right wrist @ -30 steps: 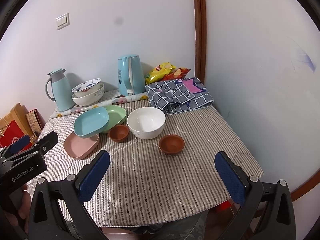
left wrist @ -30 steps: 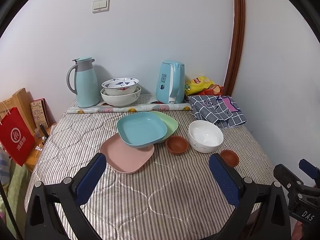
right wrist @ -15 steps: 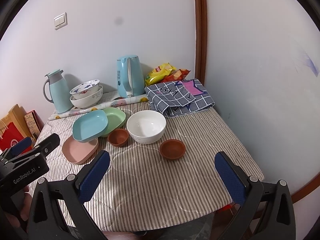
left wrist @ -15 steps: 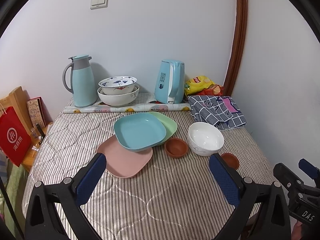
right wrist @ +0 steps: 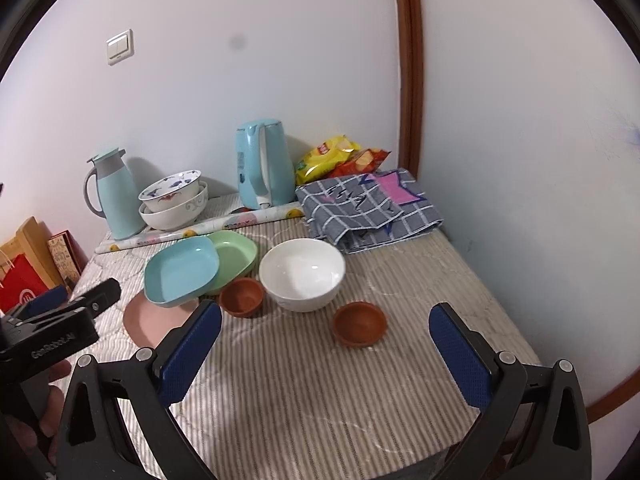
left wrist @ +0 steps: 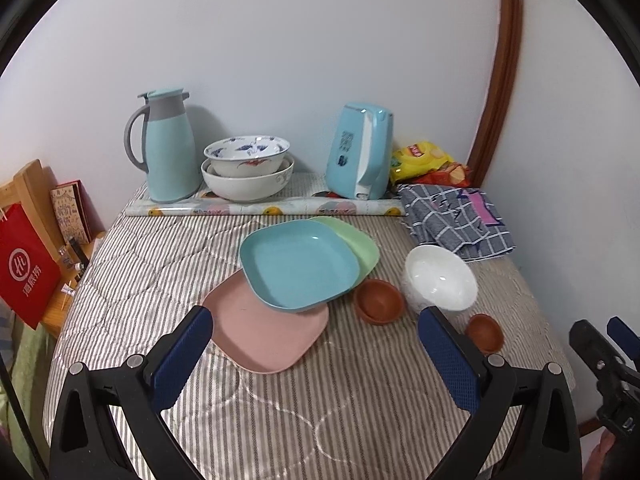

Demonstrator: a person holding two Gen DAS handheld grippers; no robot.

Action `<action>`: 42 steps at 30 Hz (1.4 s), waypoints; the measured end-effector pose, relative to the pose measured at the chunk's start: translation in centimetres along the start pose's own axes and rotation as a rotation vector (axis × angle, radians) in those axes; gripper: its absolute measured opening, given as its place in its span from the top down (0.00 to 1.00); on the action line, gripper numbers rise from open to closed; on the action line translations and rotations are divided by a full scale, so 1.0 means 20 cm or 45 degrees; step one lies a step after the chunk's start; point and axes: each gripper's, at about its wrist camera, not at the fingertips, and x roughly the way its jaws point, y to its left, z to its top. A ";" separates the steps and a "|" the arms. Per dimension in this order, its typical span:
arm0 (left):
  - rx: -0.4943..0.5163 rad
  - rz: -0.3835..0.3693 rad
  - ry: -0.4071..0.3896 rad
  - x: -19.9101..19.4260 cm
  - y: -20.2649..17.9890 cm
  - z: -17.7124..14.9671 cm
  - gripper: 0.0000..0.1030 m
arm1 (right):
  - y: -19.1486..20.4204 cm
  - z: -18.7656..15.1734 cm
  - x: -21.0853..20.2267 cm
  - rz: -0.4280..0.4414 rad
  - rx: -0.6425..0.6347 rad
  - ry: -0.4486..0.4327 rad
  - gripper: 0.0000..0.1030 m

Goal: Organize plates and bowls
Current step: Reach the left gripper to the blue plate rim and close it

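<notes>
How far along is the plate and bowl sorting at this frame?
Barely started. Done: nothing apparent. In hand: nothing; left gripper and right gripper hover open. Left: blue plate, green plate, pink plate, white bowl and two brown bowls lie loose.

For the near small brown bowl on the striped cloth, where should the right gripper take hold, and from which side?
Grip the rim of the small brown clay-coloured bowl, one finger inside and one outside, probably coming down from above on its near edge. It sits upright, open and apart from the large white bowl, so that edge is unobstructed. The right gripper is open and nearly in line with it.
</notes>
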 end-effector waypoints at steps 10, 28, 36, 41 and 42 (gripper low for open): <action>-0.005 0.038 0.058 0.26 0.15 0.11 0.00 | 0.18 0.07 0.27 0.067 -0.026 0.085 0.03; -0.009 0.046 0.163 0.79 0.38 0.30 0.29 | 0.50 0.11 0.85 0.194 -0.015 0.309 0.38; 0.032 0.007 0.205 1.00 0.37 0.35 0.38 | 0.57 0.12 1.01 0.215 -0.010 0.352 0.44; 0.053 -0.013 0.237 1.11 0.37 0.36 0.41 | 0.61 0.11 1.08 0.232 -0.016 0.389 0.44; 0.048 -0.022 0.245 1.12 0.37 0.36 0.41 | 0.62 0.10 1.09 0.233 -0.018 0.395 0.44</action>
